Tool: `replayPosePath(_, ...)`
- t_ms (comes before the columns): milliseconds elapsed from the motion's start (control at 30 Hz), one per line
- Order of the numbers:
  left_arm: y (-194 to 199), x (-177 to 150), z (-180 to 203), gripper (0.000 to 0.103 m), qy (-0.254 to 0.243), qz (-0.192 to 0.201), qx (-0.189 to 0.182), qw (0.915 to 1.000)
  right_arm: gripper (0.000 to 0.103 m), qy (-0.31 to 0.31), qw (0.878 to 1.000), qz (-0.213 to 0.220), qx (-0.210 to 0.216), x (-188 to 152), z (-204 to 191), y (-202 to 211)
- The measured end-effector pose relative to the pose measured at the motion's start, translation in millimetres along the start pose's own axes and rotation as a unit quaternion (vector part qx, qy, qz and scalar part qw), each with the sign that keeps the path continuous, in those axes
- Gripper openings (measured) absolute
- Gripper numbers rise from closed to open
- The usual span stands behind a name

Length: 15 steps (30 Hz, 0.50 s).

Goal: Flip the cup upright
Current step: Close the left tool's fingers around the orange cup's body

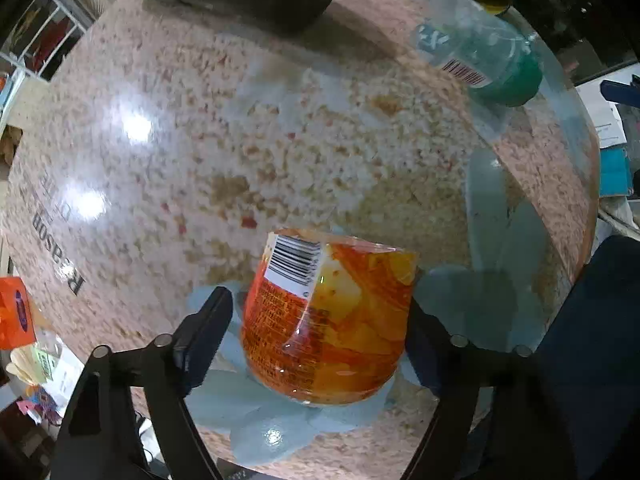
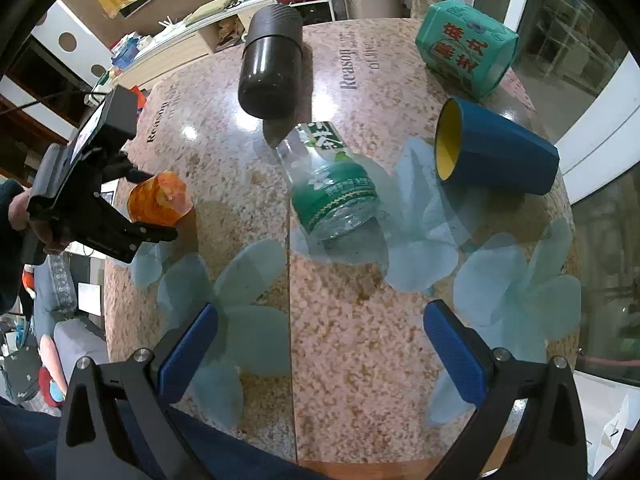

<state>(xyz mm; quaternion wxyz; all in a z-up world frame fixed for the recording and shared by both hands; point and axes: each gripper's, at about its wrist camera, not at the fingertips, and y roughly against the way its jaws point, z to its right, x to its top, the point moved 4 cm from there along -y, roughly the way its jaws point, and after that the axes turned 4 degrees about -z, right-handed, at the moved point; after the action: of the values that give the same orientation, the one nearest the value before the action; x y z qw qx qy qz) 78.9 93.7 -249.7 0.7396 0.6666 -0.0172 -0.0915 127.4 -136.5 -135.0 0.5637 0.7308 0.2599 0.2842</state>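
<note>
1. Speckled pink stone table (image 2: 340, 360) with pale blue flower decals and printed lettering fills both views; shelves and windows crowd the room behind it.
2. A black canister (image 2: 272, 64) lies on its side at the far edge.
3. A blue cup (image 2: 500, 156) with a yellow inside lies on its side too, mouth facing the bottle, well apart from either claw.
4. A clear bottle (image 2: 332, 188) with a green label lies tipped over mid-table, and a teal packet (image 2: 466, 46) sits behind the blue cup.
5. The orange cup (image 1: 328, 320), glossy film-wrapped plastic with a barcode sticker, sits near the table's left edge, its broader end toward the left wrist camera. Whether it is inverted or on its side I cannot tell.
6. The left gripper (image 1: 318, 304) straddles that cup, not yet clenched: a gap shows at one finger, while the other is at or against the wall.
7. The right gripper (image 2: 322, 312) hovers spread wide over bare table, holding nothing.
8. Judgement: the orange cup looks light, thin-walled and slick, so it may squirm or dent. A gentle squeeze across the mid-body, clear of the tapered end, seems safest before rolling the wrist.
</note>
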Motion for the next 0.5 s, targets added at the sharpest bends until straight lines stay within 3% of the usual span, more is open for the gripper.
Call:
replayPosePath(33, -2, -1, -1, 0.072, 0.003, -0.001, -0.003, 1.0, 0.103, -0.002, 1.0, 0.0, 0.001, 0, 1, 0)
replayPosePath(300, -3, -23, -1, 0.071, 0.025, 0.018, -0.024, 0.9992, 0.103, -0.007, 1.0, 0.002, 0.0, -3, -4, 2)
replayPosePath(400, 9, -35, 0, 0.071, 0.074, 0.037, -0.042, 0.9957, 0.103, -0.012, 1.0, 0.009, 0.004, -3, -7, 7)
replayPosePath(500, 31, -48, 0, 0.071, 0.127, 0.076, -0.067, 0.9868, 0.103, -0.024, 0.999, 0.021, 0.014, -3, -10, 16)
